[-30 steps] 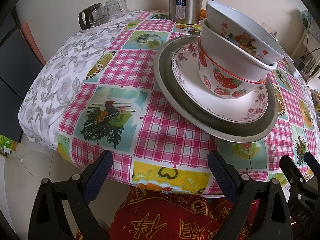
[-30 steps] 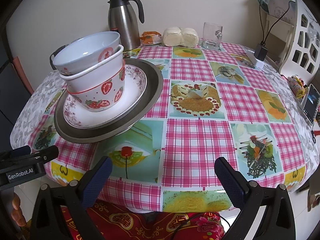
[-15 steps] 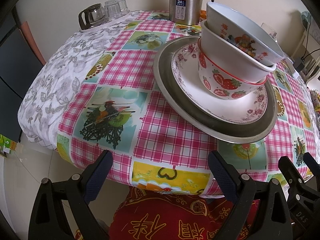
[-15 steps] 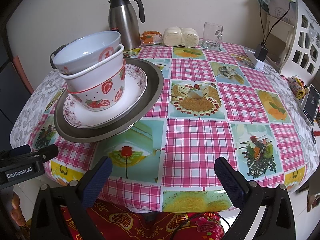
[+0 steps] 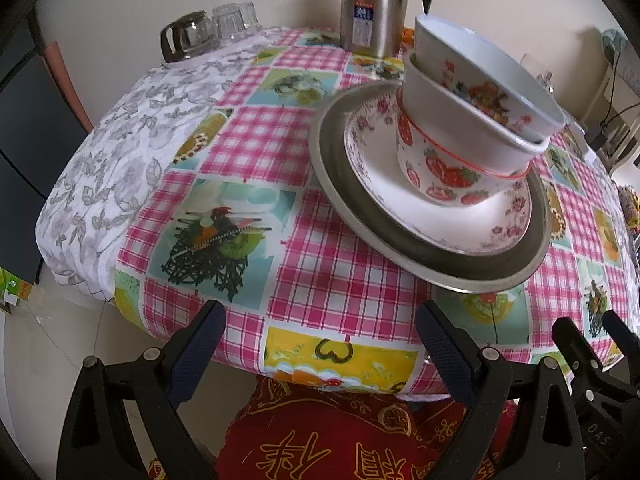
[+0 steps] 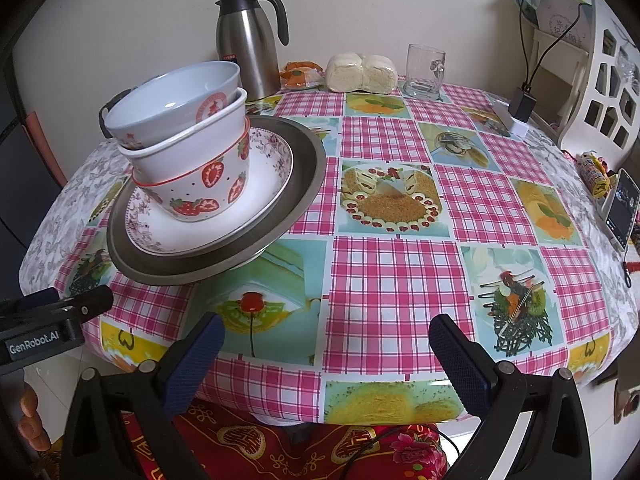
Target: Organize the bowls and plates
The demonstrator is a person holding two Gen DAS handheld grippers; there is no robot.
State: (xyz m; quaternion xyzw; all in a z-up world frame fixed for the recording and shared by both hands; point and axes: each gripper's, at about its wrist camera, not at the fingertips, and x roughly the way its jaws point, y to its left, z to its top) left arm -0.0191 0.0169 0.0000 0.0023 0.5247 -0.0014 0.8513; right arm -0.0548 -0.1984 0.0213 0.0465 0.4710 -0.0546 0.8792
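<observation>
Hovering before the table, left claw [image 5: 320, 344] and right claw [image 6: 328, 344] gape released; bowls [image 6: 188, 152] sit stacked on plates [image 6: 216, 248].

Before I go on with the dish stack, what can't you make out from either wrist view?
- Strawberry bowl interior: hidden by the pale bowl nested in it, both views.
- Floral plate centre and metal plate centre: covered by the stack.
- Flask top: cut off by the left view's edge.
</observation>
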